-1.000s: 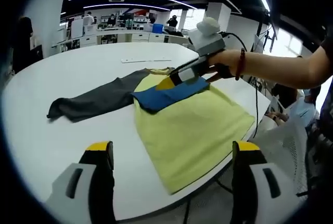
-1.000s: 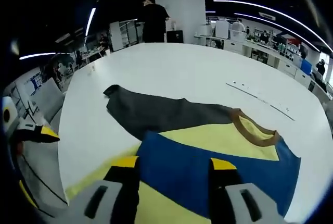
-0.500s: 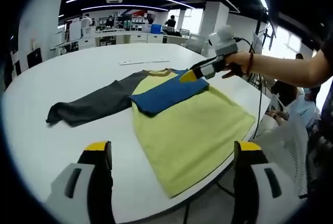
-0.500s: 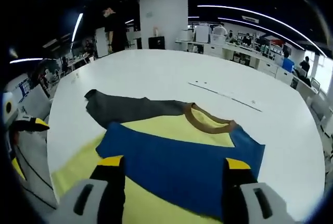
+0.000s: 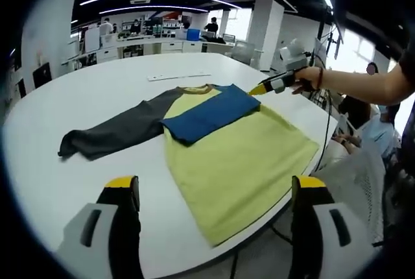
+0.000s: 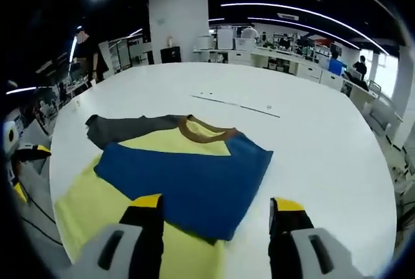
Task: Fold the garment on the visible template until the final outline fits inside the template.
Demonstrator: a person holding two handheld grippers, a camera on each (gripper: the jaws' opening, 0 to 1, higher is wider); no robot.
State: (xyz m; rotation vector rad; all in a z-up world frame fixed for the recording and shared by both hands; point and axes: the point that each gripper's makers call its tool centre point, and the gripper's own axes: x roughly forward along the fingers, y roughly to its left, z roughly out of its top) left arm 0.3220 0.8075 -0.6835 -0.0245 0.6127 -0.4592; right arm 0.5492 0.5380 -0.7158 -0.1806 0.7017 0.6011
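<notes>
I see the white worktop (image 5: 78, 104) carrying the garment (image 5: 240, 162), yellow body flat, blue sleeve folded across its chest, grey sleeve stretched toward 9 o'clock. Its collar points to 12 o'clock in the left gripper view. Left hand-held gripper (image 5: 217, 191) and right hand-held gripper (image 6: 214, 207) both hover spread, gripping nothing. No writing is legible.

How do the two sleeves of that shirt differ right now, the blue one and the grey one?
The blue sleeve is folded across the yellow body, while the grey sleeve stretches out sideways onto the bare table. The blue sleeve lies flat and smooth; the grey sleeve looks more rumpled toward its end. Both join the shirt near the brown collar, and neither gripper touches them.
</notes>
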